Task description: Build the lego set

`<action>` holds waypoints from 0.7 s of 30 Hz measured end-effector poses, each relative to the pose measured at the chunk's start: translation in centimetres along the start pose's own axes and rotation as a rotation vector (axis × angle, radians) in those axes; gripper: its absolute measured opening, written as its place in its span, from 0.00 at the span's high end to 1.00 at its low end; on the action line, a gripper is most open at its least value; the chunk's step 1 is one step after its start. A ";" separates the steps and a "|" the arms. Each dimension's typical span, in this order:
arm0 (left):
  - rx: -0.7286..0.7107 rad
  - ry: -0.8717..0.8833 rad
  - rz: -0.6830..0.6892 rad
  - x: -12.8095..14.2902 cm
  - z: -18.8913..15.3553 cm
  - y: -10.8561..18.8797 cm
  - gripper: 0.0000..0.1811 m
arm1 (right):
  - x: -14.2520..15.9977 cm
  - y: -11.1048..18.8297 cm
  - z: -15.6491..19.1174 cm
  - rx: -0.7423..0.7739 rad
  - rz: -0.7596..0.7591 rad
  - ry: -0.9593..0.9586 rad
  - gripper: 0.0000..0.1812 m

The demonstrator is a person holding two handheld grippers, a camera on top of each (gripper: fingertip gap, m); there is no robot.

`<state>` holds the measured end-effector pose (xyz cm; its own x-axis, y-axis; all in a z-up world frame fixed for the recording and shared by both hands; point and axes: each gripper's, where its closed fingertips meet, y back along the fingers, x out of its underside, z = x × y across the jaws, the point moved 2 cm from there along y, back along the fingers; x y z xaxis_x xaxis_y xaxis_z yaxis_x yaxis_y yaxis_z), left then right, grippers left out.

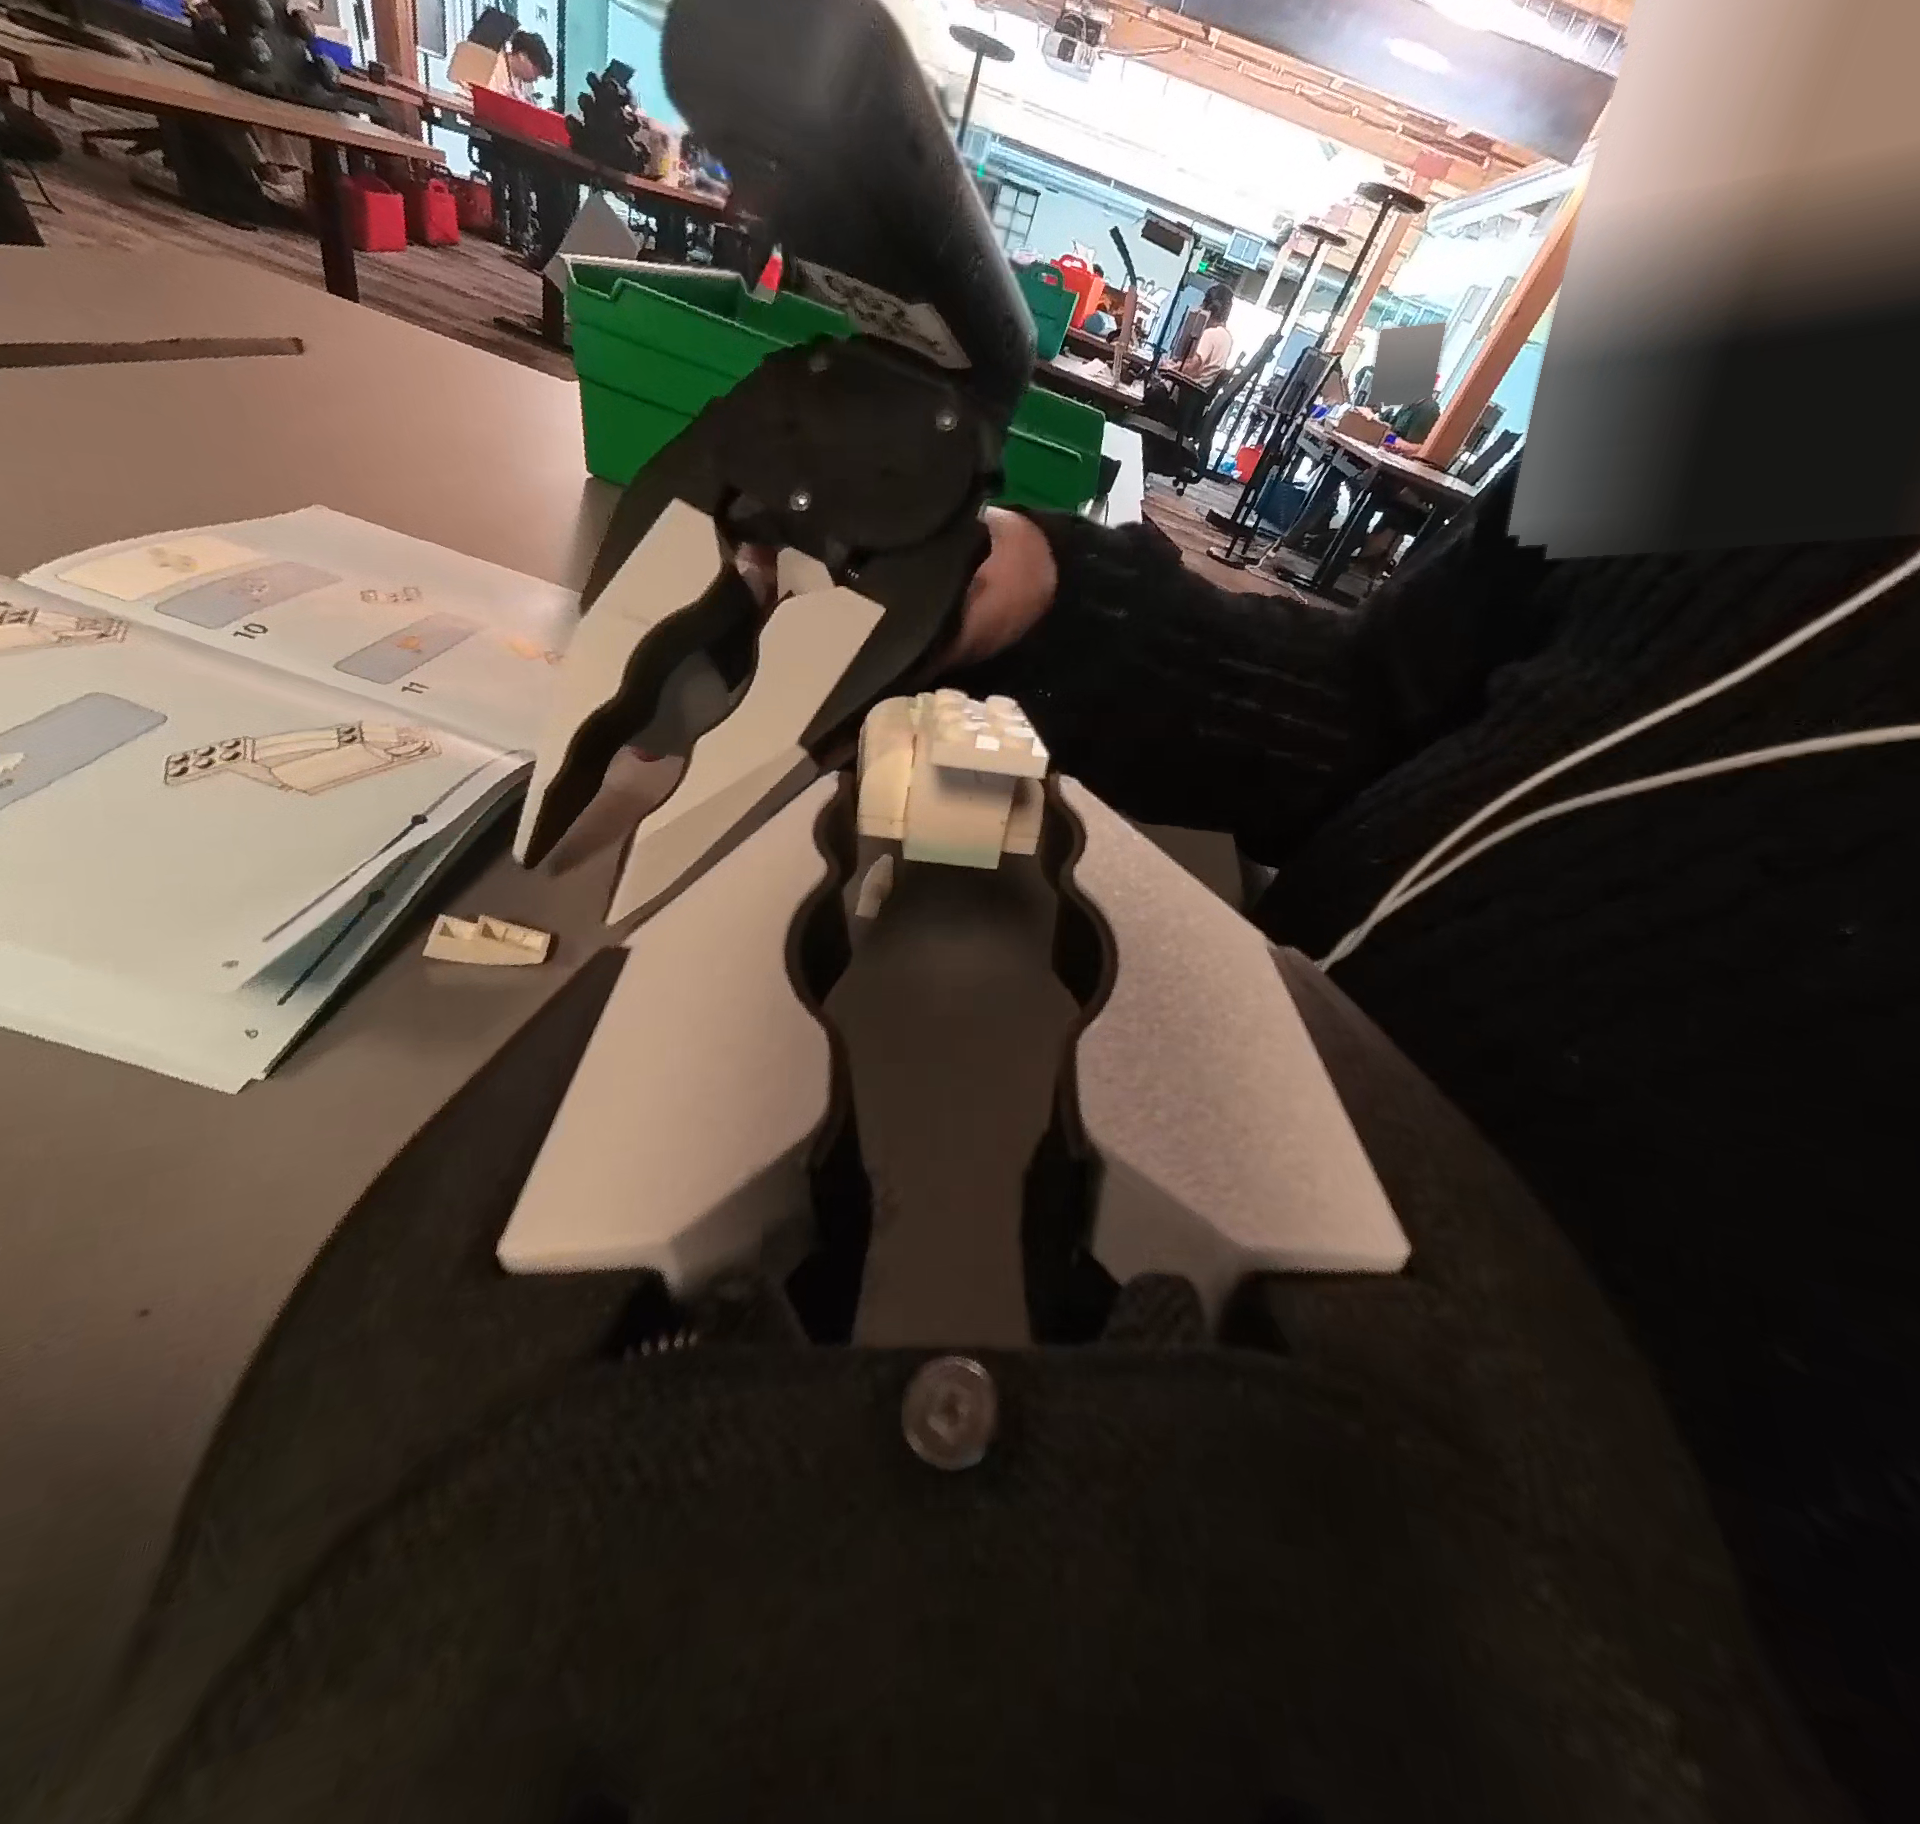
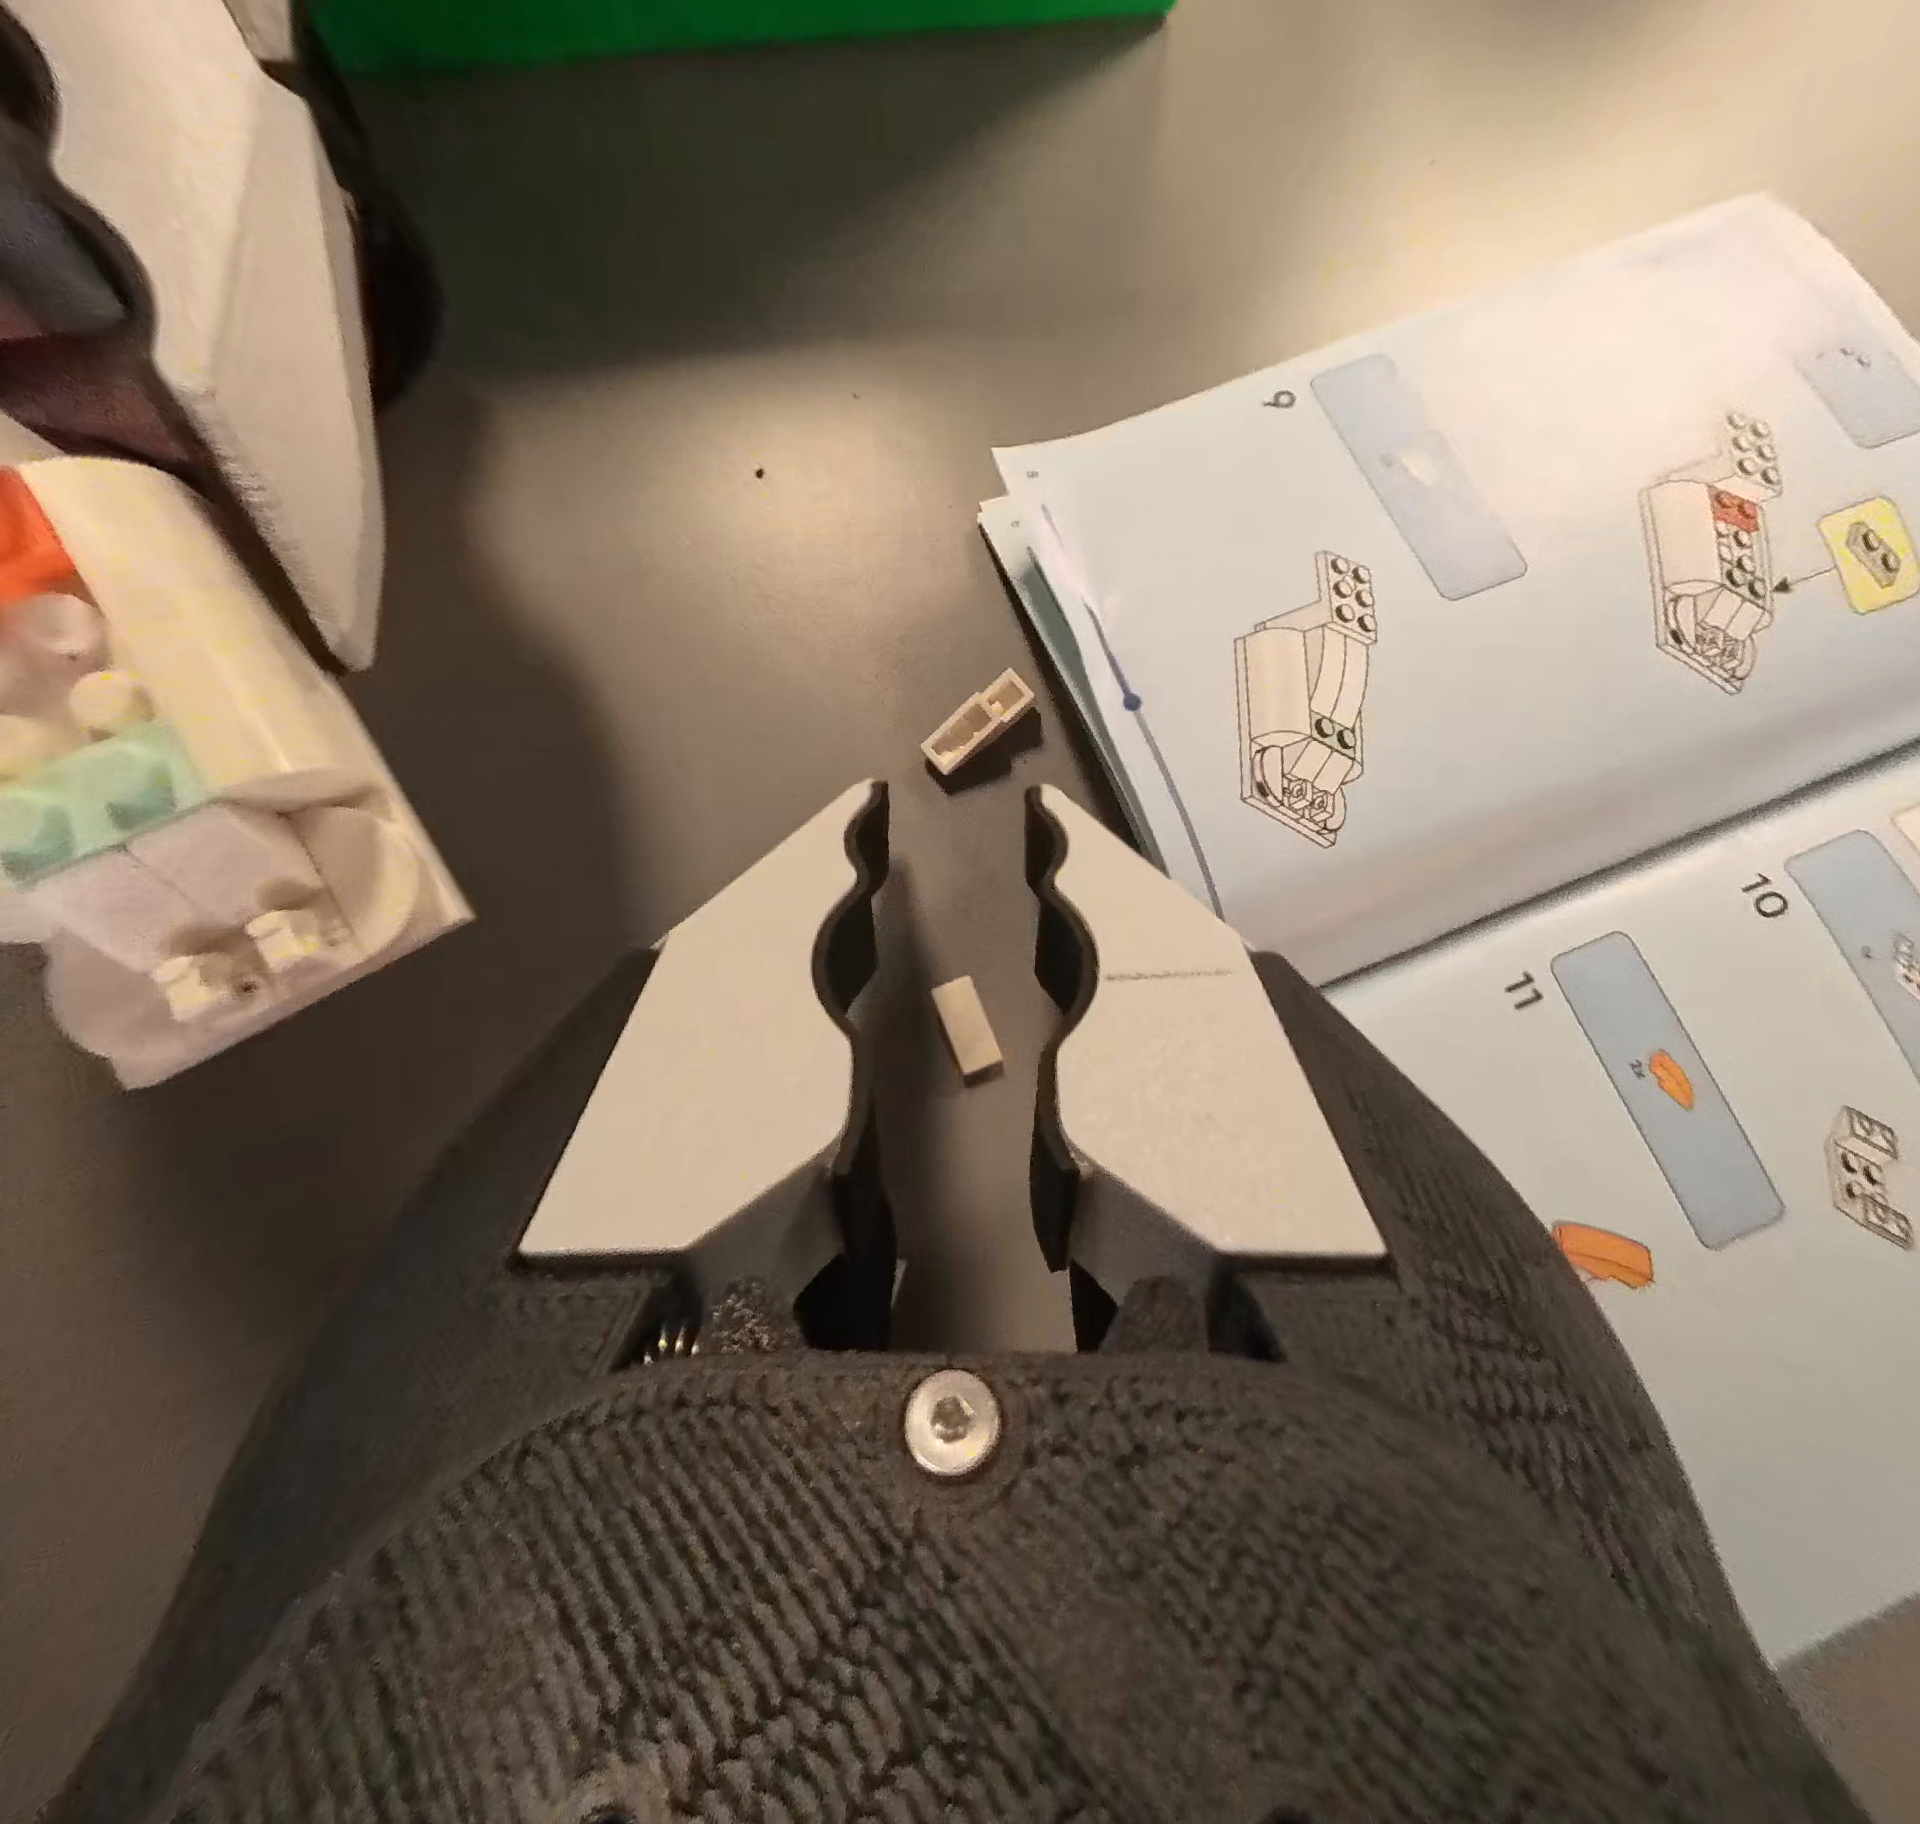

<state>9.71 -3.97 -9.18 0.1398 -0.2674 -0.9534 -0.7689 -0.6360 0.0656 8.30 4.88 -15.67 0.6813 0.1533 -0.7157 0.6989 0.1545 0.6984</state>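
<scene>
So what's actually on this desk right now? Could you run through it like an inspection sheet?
Surface: grey table, mostly bare.
Job's things: white lego build held off the table in the left gripper; two small white pieces lie loose, a hollow one near the booklet and a flat one between the right gripper's fingers; open instruction booklet flat on the table.
Clutter: green bin at the back.
Grippers: left gripper shut on the lego build; right gripper open, above the table, holding nothing.
Cables: thin white cord across the person's dark sleeve.
Surroundings: open workshop with other desks and people, far behind.
</scene>
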 end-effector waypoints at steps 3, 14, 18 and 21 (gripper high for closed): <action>-0.006 0.009 -0.006 -0.1 0.1 0.1 0.81 | -0.4 -0.1 0.0 -0.007 -0.022 -0.067 0.86; -0.009 0.005 0.004 0.0 0.1 0.0 0.81 | -0.2 -1.4 -0.4 0.151 0.048 0.064 0.97; -0.007 0.002 0.005 0.1 0.0 0.0 0.81 | 0.6 1.1 -1.5 0.266 0.098 0.404 0.97; -0.004 0.007 0.005 0.1 0.0 0.0 0.81 | 2.5 4.5 -3.1 0.399 0.227 0.741 0.97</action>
<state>9.75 -4.00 -9.25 0.1398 -0.2754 -0.9511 -0.7672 -0.6374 0.0718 12.45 8.99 -14.27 0.5932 0.7559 -0.2770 0.6819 -0.2888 0.6721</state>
